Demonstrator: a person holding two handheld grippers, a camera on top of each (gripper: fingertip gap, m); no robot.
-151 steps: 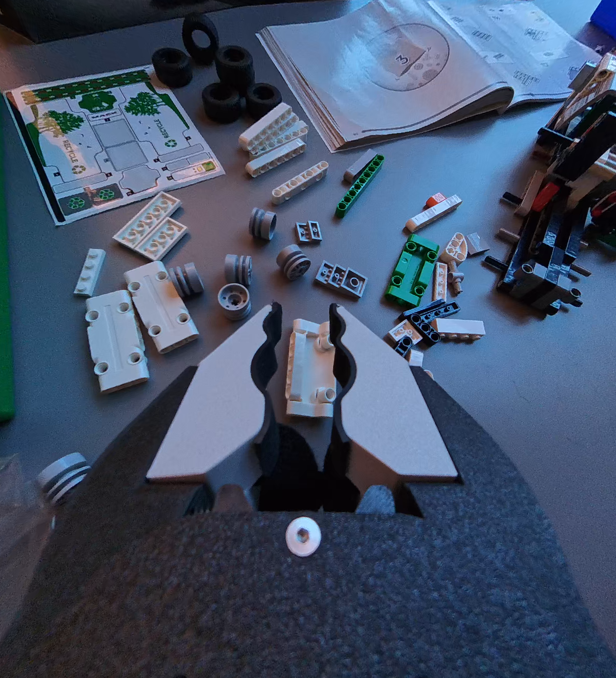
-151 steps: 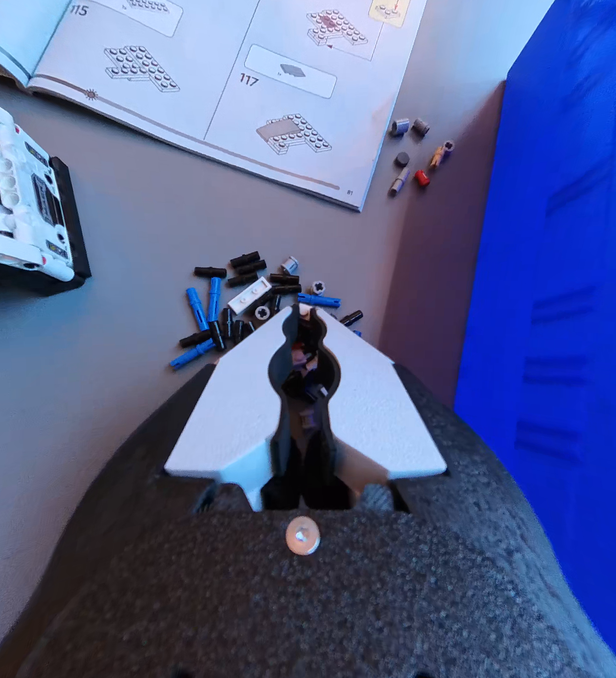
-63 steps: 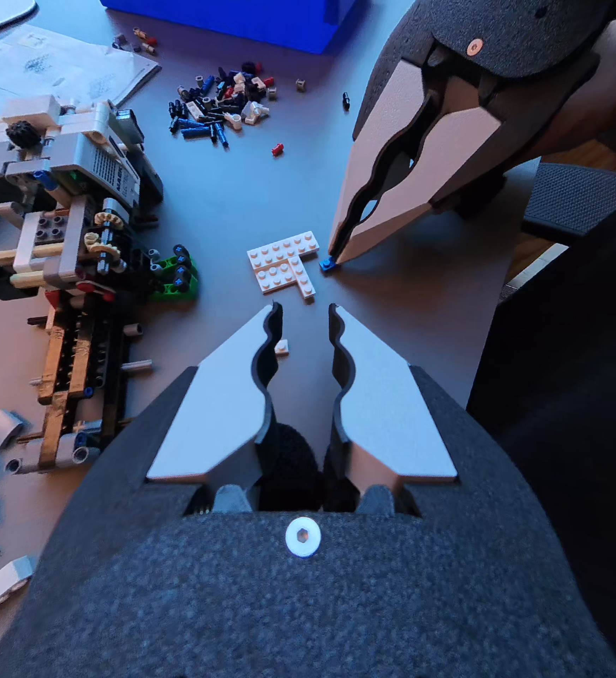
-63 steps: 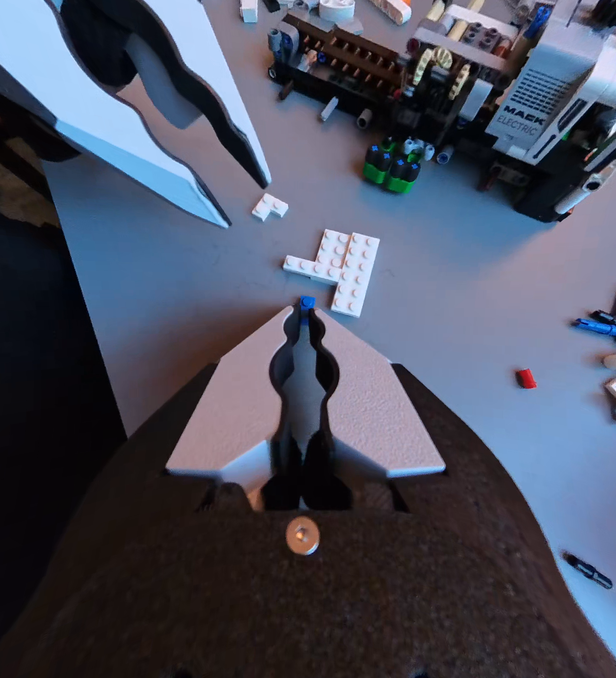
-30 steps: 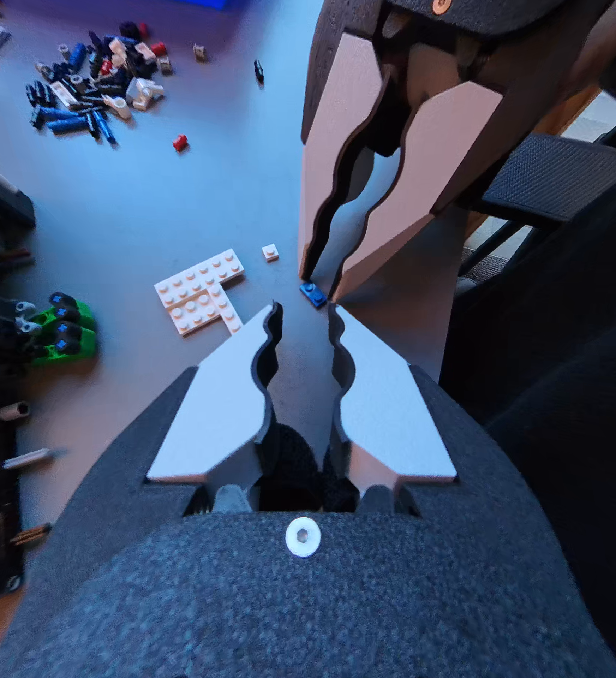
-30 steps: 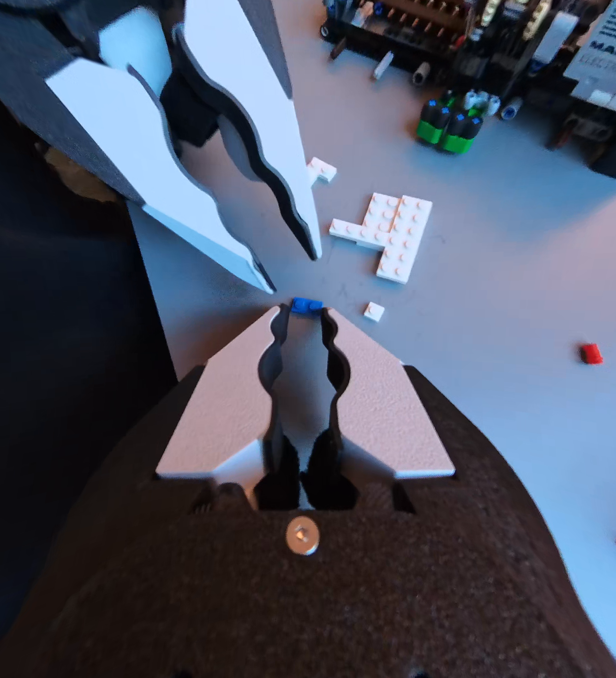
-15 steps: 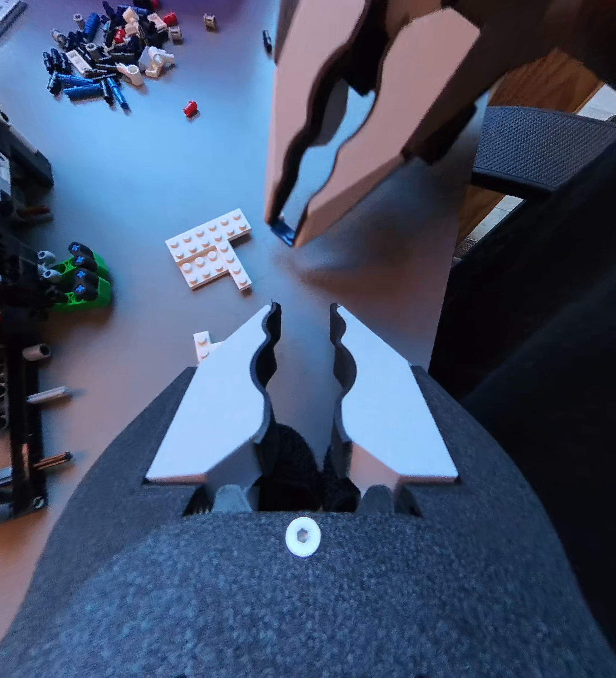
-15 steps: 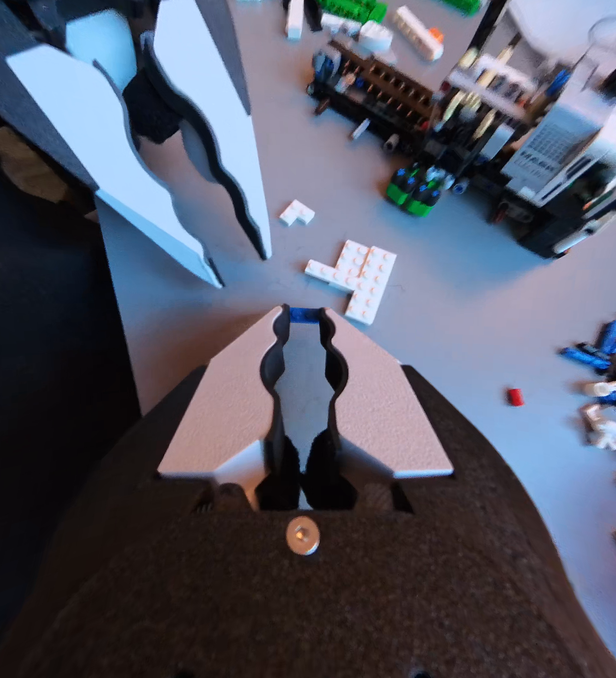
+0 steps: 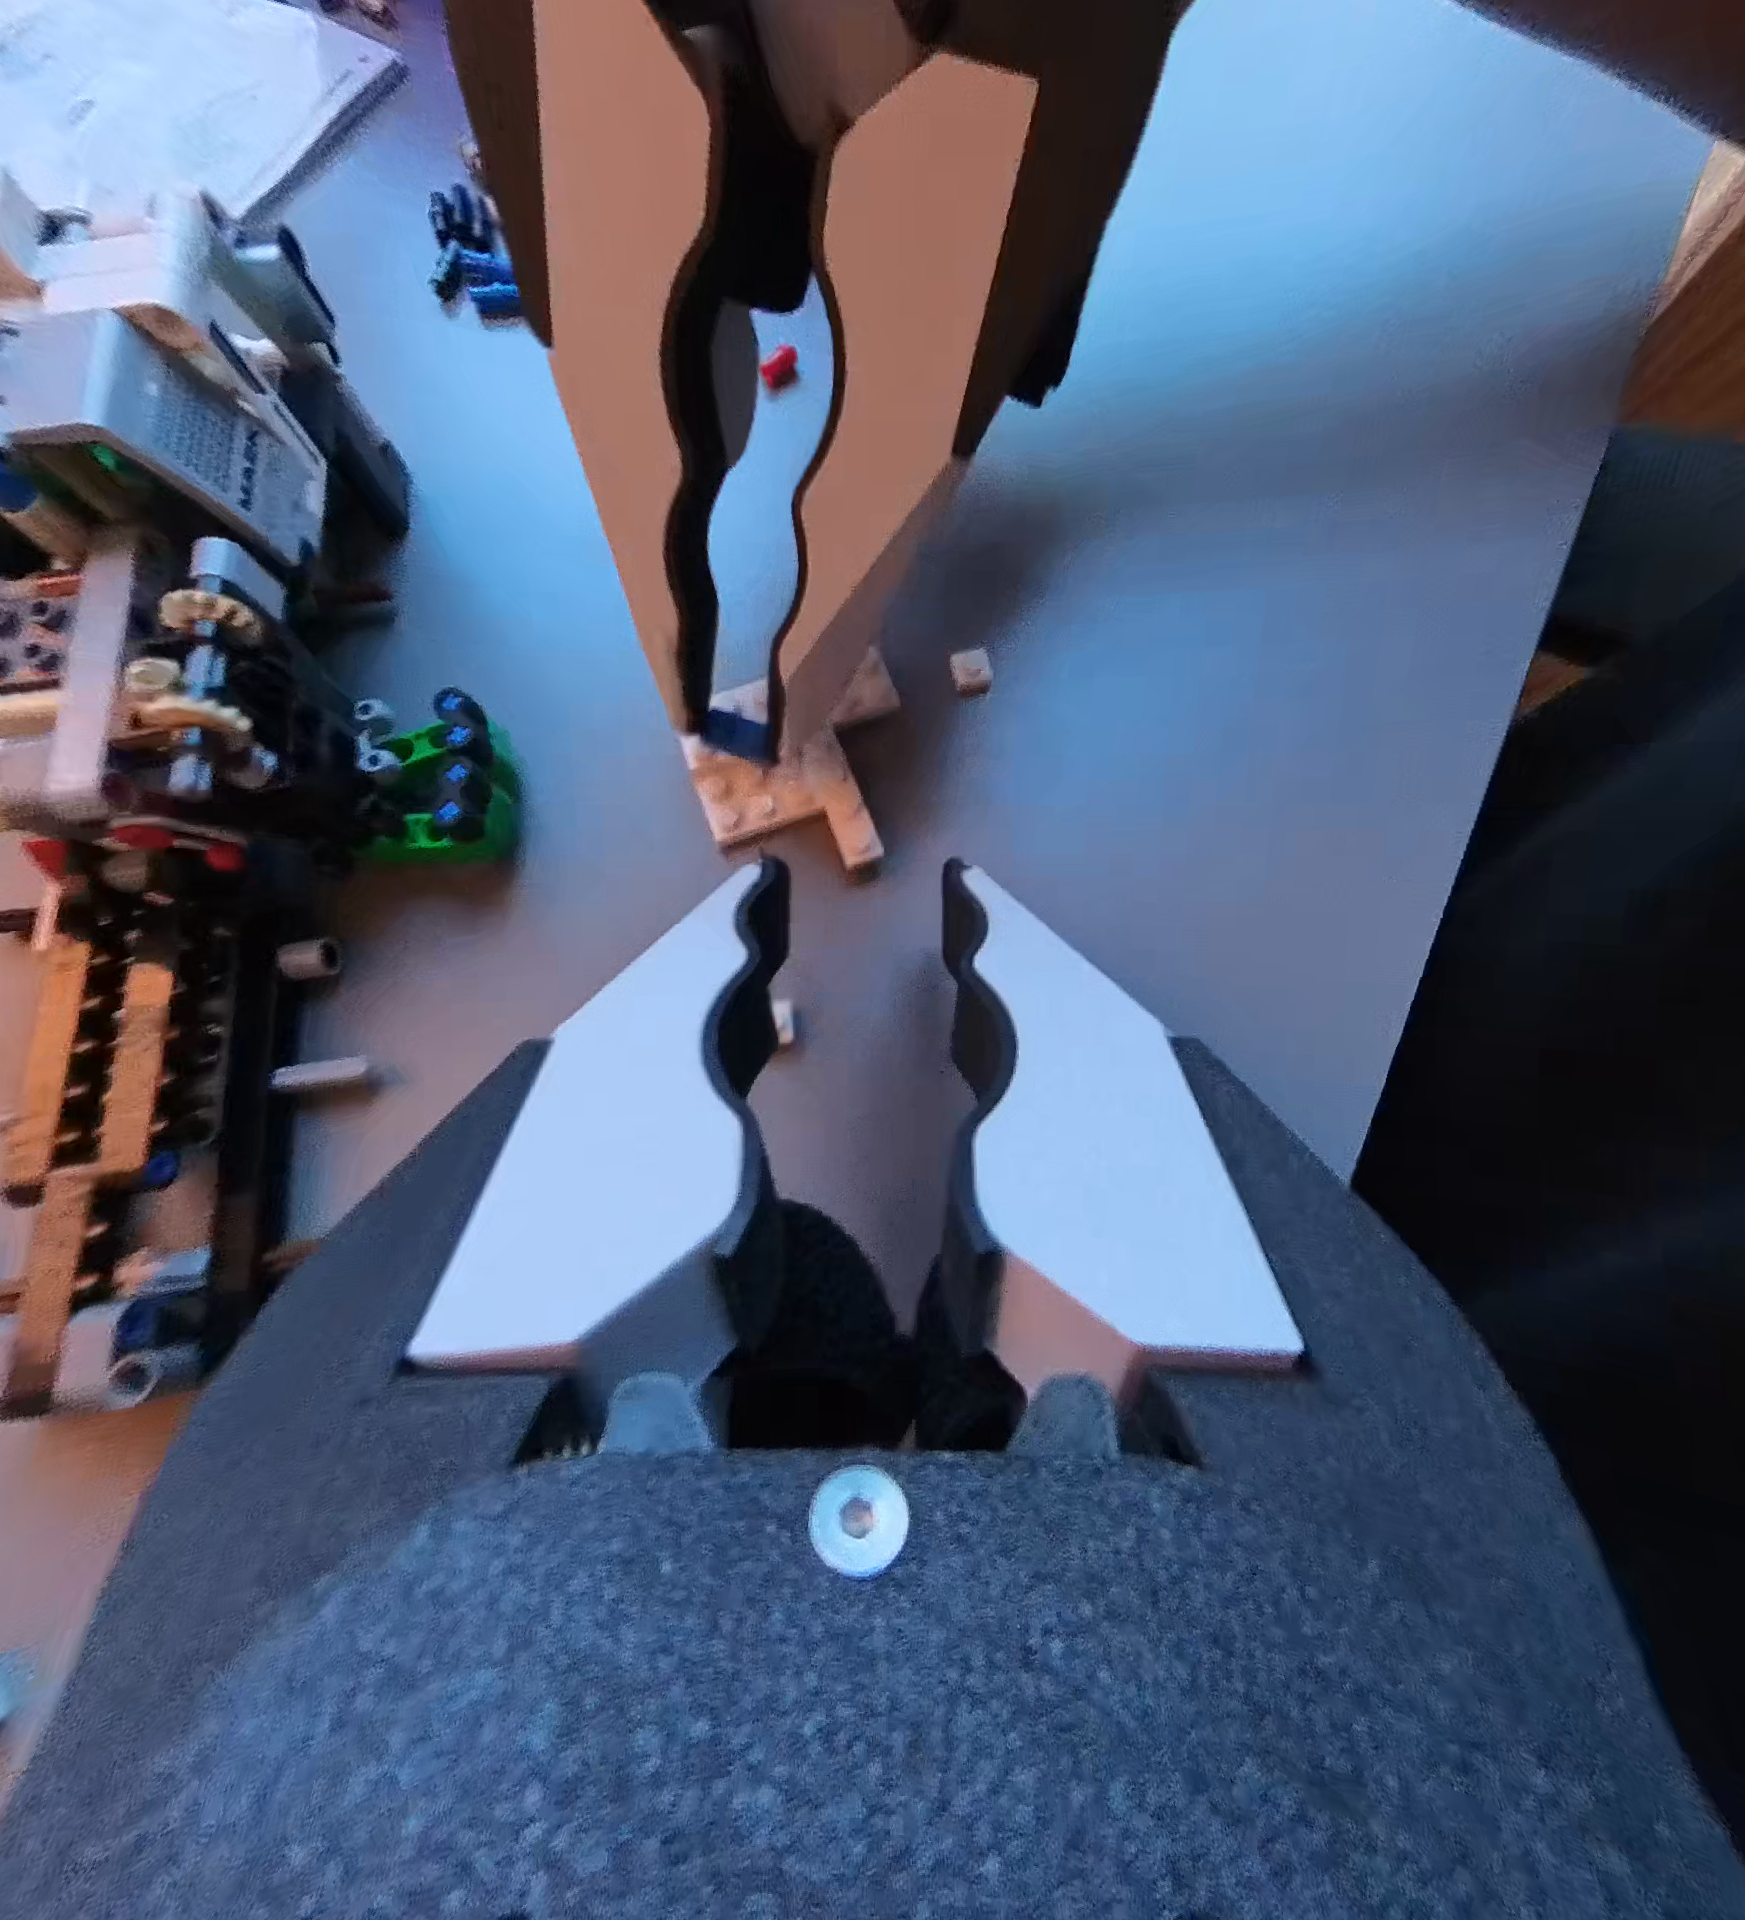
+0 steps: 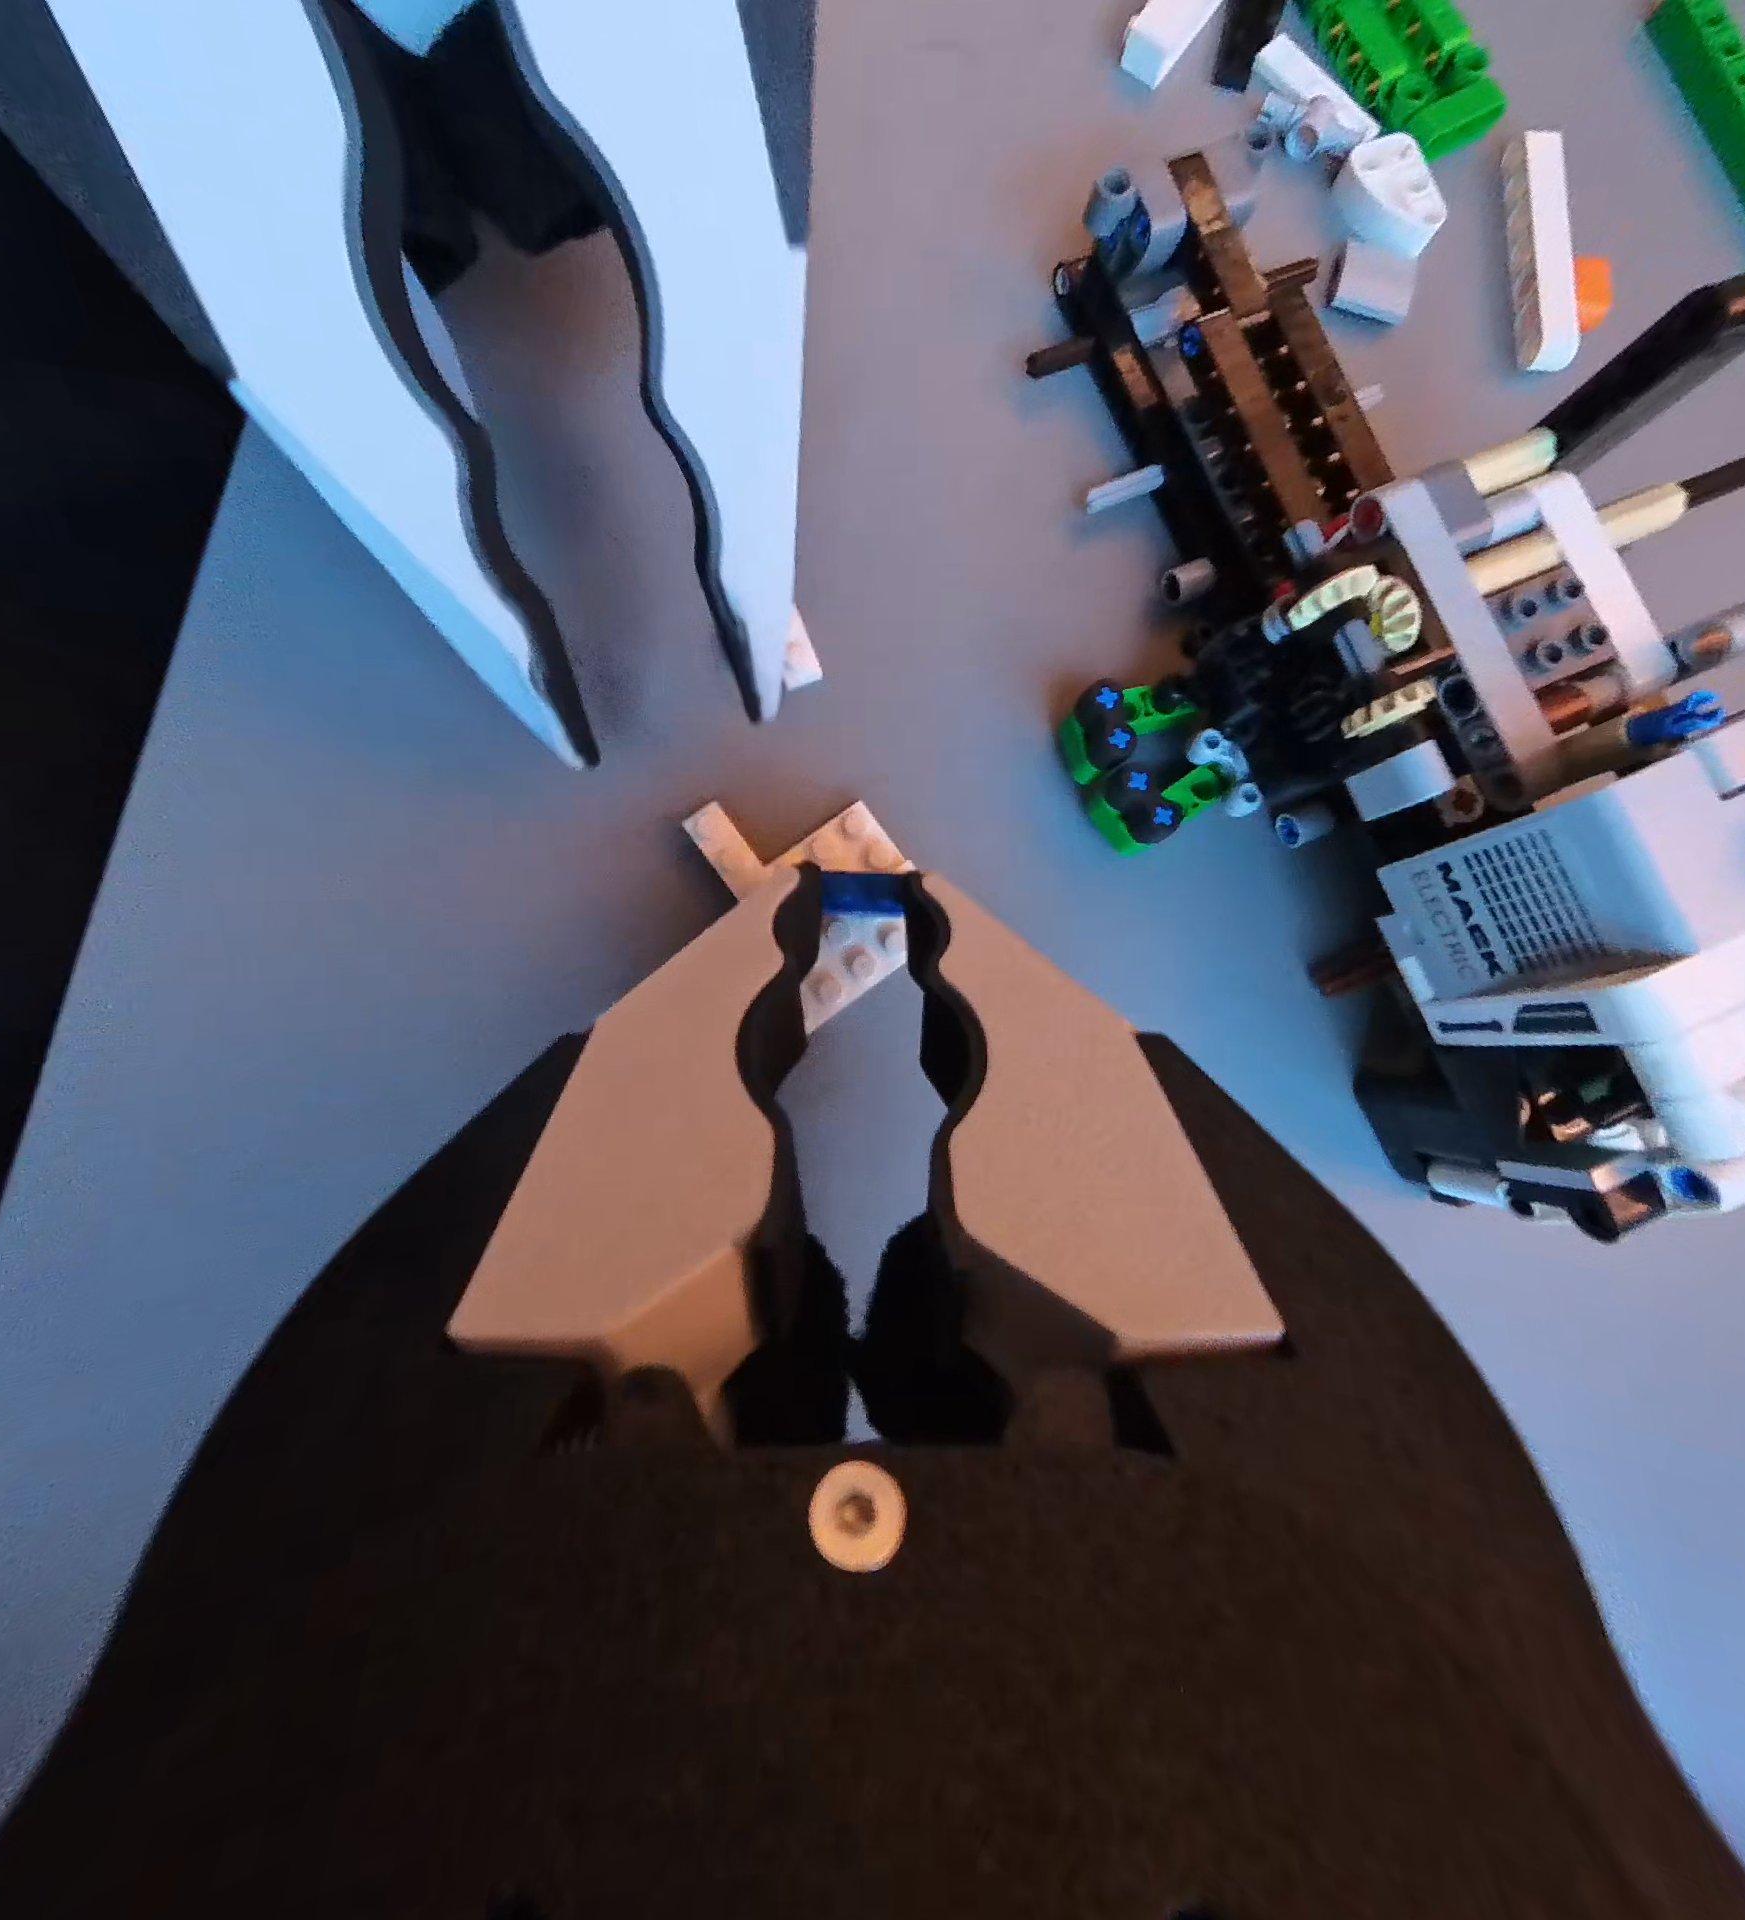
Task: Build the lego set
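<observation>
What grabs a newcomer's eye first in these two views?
The right gripper, dead centre, pinching a small blue plate over the white plate on the grey table. The left gripper faces it, jaws open and empty. To the side sits the half-built truck, with green claw-like parts at its near end.

my right gripper (image 10: 855, 891) pointed down, fingers nipped on a small blue piece (image 10: 857, 891), my left gripper (image 9: 855, 881) facing it, fingers spread and holding nothing
</observation>
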